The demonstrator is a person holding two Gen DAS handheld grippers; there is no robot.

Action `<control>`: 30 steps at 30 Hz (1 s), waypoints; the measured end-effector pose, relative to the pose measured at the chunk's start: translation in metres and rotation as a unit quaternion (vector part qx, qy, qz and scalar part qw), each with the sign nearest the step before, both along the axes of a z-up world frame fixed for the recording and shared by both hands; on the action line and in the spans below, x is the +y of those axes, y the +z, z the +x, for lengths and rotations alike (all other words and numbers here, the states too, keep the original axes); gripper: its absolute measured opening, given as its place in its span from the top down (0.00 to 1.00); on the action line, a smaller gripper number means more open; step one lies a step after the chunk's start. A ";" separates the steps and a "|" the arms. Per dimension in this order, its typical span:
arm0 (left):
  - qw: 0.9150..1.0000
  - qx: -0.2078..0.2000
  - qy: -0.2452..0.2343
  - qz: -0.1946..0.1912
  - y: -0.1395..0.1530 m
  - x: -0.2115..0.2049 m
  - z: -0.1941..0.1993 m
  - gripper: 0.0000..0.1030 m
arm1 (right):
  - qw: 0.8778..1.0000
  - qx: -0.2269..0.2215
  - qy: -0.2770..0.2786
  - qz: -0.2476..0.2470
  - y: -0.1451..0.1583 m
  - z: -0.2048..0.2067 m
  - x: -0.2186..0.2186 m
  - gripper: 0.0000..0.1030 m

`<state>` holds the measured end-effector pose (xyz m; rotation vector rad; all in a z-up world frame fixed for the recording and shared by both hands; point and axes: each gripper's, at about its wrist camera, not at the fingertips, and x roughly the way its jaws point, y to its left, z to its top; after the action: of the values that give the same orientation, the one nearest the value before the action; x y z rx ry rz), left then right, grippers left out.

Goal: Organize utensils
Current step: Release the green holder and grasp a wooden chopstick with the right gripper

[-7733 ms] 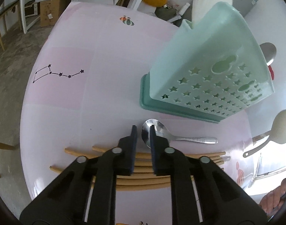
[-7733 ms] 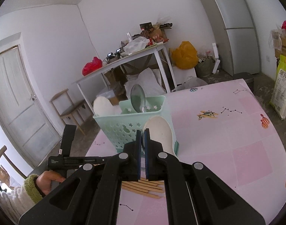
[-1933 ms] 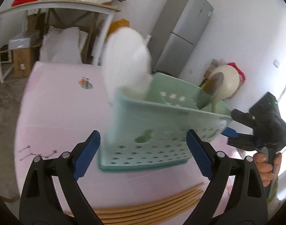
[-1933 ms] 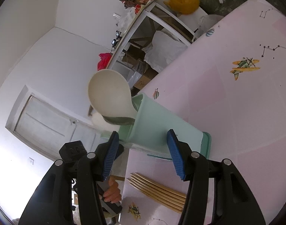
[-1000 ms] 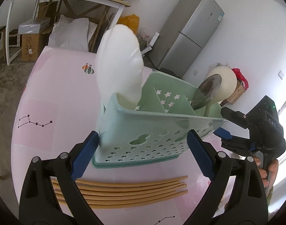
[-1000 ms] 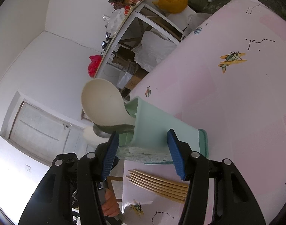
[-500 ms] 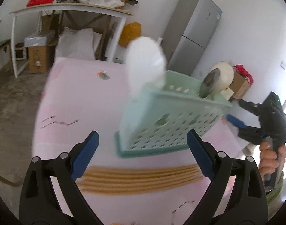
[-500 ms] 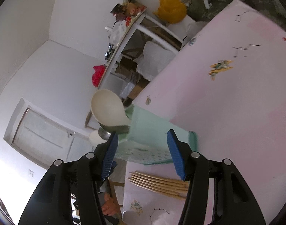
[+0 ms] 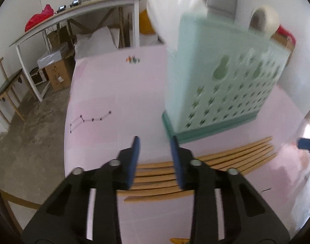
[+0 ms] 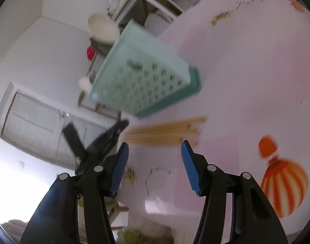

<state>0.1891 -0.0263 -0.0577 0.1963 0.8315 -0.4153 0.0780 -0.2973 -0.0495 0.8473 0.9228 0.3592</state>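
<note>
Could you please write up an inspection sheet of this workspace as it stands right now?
Surface: pink printed table.
Job's things: mint utensil caddy standing upright, holding a white spoon, a cream spoon and a metal spoon; wooden chopsticks lying loose in front of it.
Clutter: nothing seen on the table.
Grippers: left tool open, empty, above the chopsticks; right tool open, empty.
Cables: nothing seen.
Surroundings: white side table, cardboard box, door.
</note>
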 end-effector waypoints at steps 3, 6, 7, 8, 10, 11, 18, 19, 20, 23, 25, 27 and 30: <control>0.999 0.027 0.002 0.017 -0.011 -0.002 0.009 0.92 | 1.000 0.009 0.028 -0.007 -0.004 -0.005 0.021 0.49; 0.999 0.031 0.006 0.023 -0.011 0.000 0.011 0.99 | 0.998 0.020 0.051 -0.011 -0.011 -0.005 0.040 0.50; 0.999 0.031 0.007 0.026 -0.010 0.000 0.012 1.00 | 0.998 0.025 0.053 -0.011 -0.015 -0.004 0.045 0.51; 0.999 0.032 0.007 0.027 -0.011 0.001 0.011 1.00 | 0.998 0.030 0.055 -0.007 -0.017 -0.002 0.049 0.52; 0.999 0.042 0.005 0.026 -0.010 0.001 0.005 1.00 | 0.998 0.037 0.051 -0.004 -0.022 0.001 0.051 0.54; 0.999 0.047 0.003 0.026 -0.009 0.001 0.002 1.00 | 0.998 0.041 0.047 -0.005 -0.024 0.003 0.052 0.55; 0.996 0.084 -0.016 0.022 -0.004 0.006 -0.039 1.00 | 0.998 0.057 0.025 -0.020 -0.033 0.000 0.060 0.57; 0.995 0.092 -0.016 0.017 -0.004 0.008 -0.045 1.00 | 0.998 0.059 0.022 -0.022 -0.034 -0.001 0.062 0.58; 0.995 0.099 -0.016 0.011 -0.004 0.010 -0.050 1.00 | 0.998 0.063 0.018 -0.025 -0.035 -0.002 0.063 0.59; 0.991 0.133 -0.014 -0.025 -0.004 0.017 -0.073 1.00 | 0.997 0.071 0.012 -0.030 -0.041 -0.001 0.066 0.64; 0.987 0.151 -0.015 -0.047 -0.004 0.018 -0.091 1.00 | 0.997 0.070 0.008 -0.037 -0.041 -0.002 0.072 0.65; 0.985 0.163 -0.013 -0.063 -0.004 0.018 -0.106 1.00 | 0.996 0.068 0.004 -0.053 -0.039 -0.003 0.077 0.66; 0.977 0.188 -0.013 -0.099 -0.008 0.016 -0.127 1.00 | 0.995 0.068 0.005 -0.070 -0.037 -0.005 0.084 0.71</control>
<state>0.0616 -0.0099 -0.0654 -0.0599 1.1515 -0.5672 0.0727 -0.2129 -0.0865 0.7442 1.0663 0.2442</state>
